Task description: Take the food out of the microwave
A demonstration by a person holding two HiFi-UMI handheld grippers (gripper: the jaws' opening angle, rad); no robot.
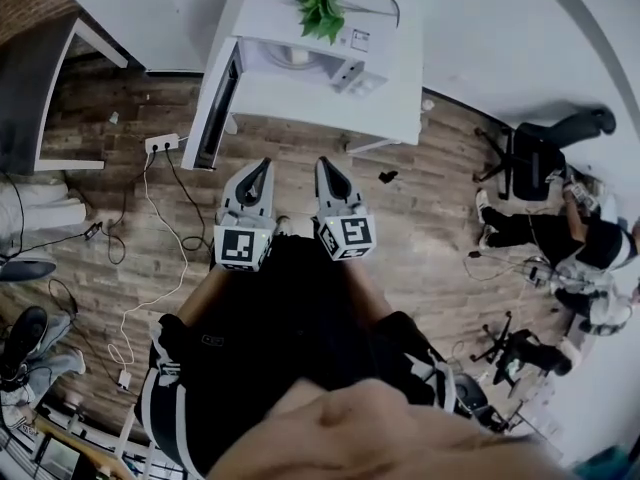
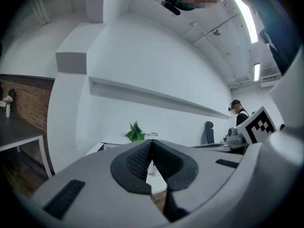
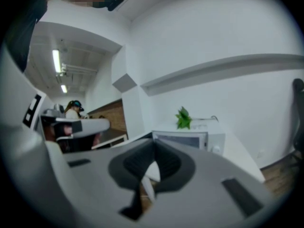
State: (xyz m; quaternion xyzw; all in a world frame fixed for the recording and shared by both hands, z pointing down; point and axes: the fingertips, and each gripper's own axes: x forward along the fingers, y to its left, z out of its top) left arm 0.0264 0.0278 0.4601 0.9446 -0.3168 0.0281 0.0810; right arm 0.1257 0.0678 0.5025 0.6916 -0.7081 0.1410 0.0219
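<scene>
Microwave (image 1: 310,68) sits broadside, open door (image 1: 214,103) pointing toward the person (image 1: 280,338).

Table (image 1: 400,108) at 12 o'clock, ahead of both grippers. Microwave (image 1: 300,78) on the table, plant (image 1: 322,8) on the microwave's top. Left gripper (image 1: 262,163) just beside right gripper (image 1: 325,161), at its 9 o'clock. Power strip (image 1: 162,143) on the floor at 10 o'clock. Office chair (image 1: 540,148) and seated person (image 1: 570,238) at 3 o'clock, well apart from the table.

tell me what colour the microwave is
White: the microwave matches the table under it. It shows best in the head view.
</scene>
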